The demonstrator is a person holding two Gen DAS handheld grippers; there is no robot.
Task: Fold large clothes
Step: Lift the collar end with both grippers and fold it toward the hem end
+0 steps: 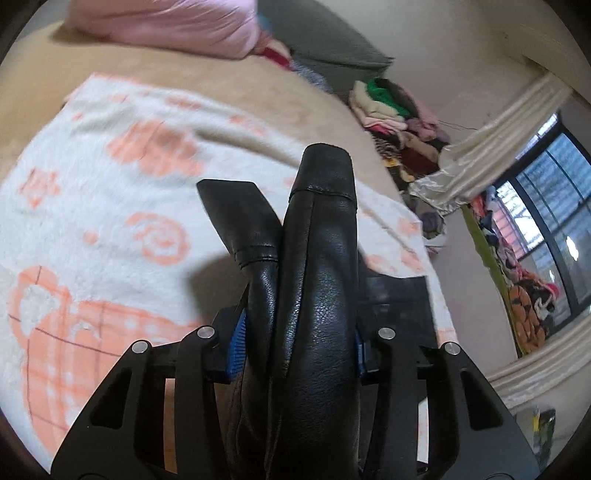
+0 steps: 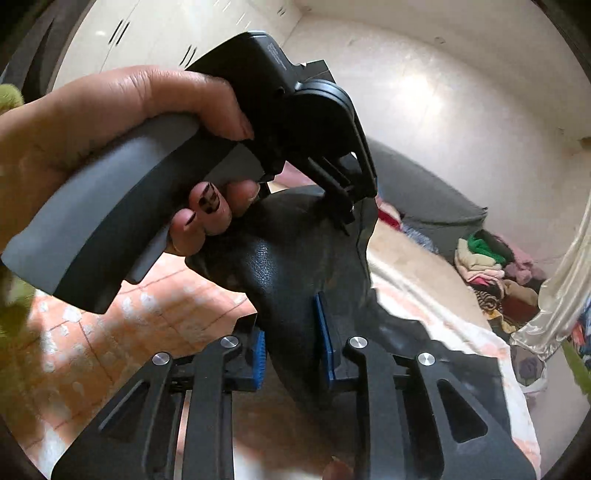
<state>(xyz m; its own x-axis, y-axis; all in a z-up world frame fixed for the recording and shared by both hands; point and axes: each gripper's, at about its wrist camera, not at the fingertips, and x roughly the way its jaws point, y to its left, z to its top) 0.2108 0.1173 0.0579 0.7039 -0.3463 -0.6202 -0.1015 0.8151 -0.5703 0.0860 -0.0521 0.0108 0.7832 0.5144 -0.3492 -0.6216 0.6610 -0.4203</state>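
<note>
Black leather garment (image 1: 317, 295) is bunched and held up off the bed; we see it pinched in both tongs. In the left wrist view the left gripper (image 1: 297, 341) has its blue pads (image 1: 236, 341) pressed against a thick fold of the leather, which sticks forward past the fingers with a stitched hem and a flat pointed flap to the left. In the right wrist view the right gripper (image 2: 293, 354) clamps another fold of the same garment (image 2: 288, 280) between its blue pads (image 2: 324, 332). Just above, we see the person's left hand (image 2: 122, 122) (dark-patterned nails) wrapped around the grey handle of the other gripper, whose black head touches the leather.

Below the garment lies a white blanket with orange prints (image 1: 110, 177) on a tan bed (image 1: 221, 77). A pink pillow (image 1: 166, 26) sits at the far end, with a pile of clothes (image 1: 399, 122) beyond the bed edge, cream curtains (image 1: 491, 140) and a window (image 1: 550, 210) on the right.
</note>
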